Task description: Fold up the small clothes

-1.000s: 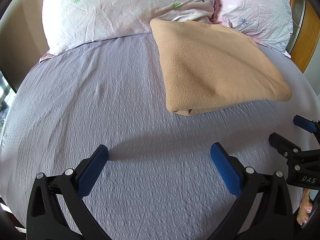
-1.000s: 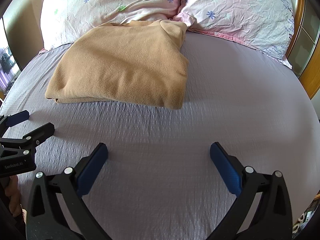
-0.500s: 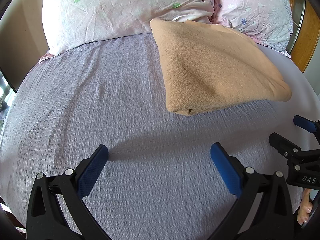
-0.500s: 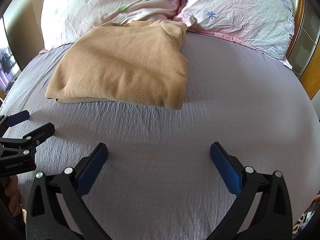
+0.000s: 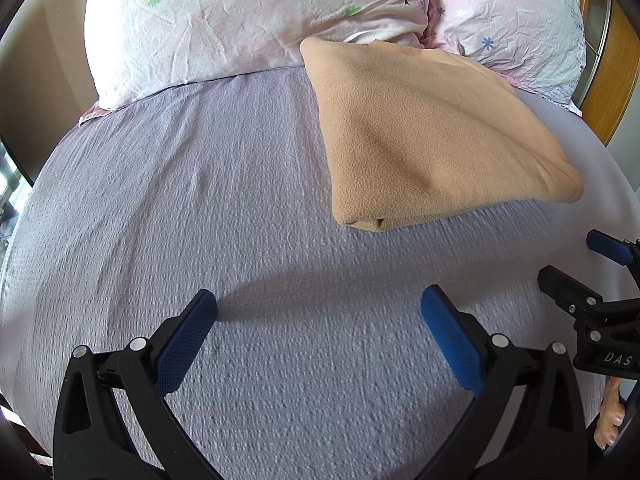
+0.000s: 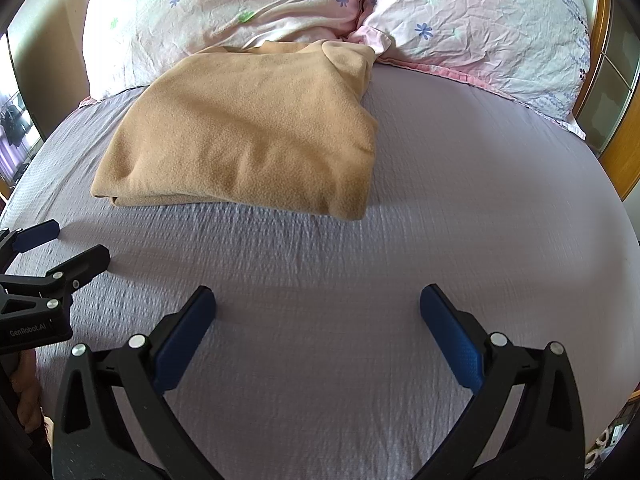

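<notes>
A tan fleece garment (image 5: 432, 136) lies folded into a flat rectangle on the lilac bed sheet (image 5: 200, 200), its far edge against the pillows. It also shows in the right wrist view (image 6: 248, 136). My left gripper (image 5: 318, 312) is open and empty, low over the sheet, near and left of the garment's front corner. My right gripper (image 6: 318, 312) is open and empty, near and right of the garment. Each gripper shows at the side of the other's view: the right one (image 5: 576, 264), the left one (image 6: 60, 244).
Two pink floral pillows (image 6: 224, 12) (image 6: 480, 20) lie at the head of the bed. A wooden headboard or frame (image 5: 608, 80) stands at the right. A wall (image 5: 36, 92) and a window edge are at the left.
</notes>
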Demonstrator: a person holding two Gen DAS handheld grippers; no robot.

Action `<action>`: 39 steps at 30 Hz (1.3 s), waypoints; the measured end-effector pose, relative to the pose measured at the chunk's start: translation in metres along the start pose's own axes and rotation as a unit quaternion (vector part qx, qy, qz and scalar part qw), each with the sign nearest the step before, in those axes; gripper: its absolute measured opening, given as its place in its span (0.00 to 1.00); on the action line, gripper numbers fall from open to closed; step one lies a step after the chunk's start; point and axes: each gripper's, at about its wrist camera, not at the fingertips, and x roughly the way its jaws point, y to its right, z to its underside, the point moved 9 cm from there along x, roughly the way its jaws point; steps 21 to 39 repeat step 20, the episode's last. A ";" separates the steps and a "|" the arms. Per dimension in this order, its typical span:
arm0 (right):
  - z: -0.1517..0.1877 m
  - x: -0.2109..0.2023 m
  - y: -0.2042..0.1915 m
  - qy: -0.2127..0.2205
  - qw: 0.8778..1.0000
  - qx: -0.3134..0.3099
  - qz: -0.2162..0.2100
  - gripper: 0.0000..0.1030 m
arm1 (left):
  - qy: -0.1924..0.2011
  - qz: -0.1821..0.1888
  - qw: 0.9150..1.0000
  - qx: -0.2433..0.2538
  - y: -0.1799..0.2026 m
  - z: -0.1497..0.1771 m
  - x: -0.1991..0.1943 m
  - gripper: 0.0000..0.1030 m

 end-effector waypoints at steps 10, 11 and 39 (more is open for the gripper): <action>0.000 0.000 0.000 0.000 1.000 0.000 0.000 0.98 | 0.000 0.000 1.000 0.000 0.000 -0.001 0.000 0.99; 0.000 0.000 0.000 0.000 1.000 0.000 0.000 0.98 | 0.000 0.000 1.000 0.000 0.000 -0.001 0.000 0.99; 0.000 0.001 0.000 0.000 1.000 0.000 0.000 0.98 | 0.001 0.000 1.000 0.000 0.001 -0.002 0.000 0.99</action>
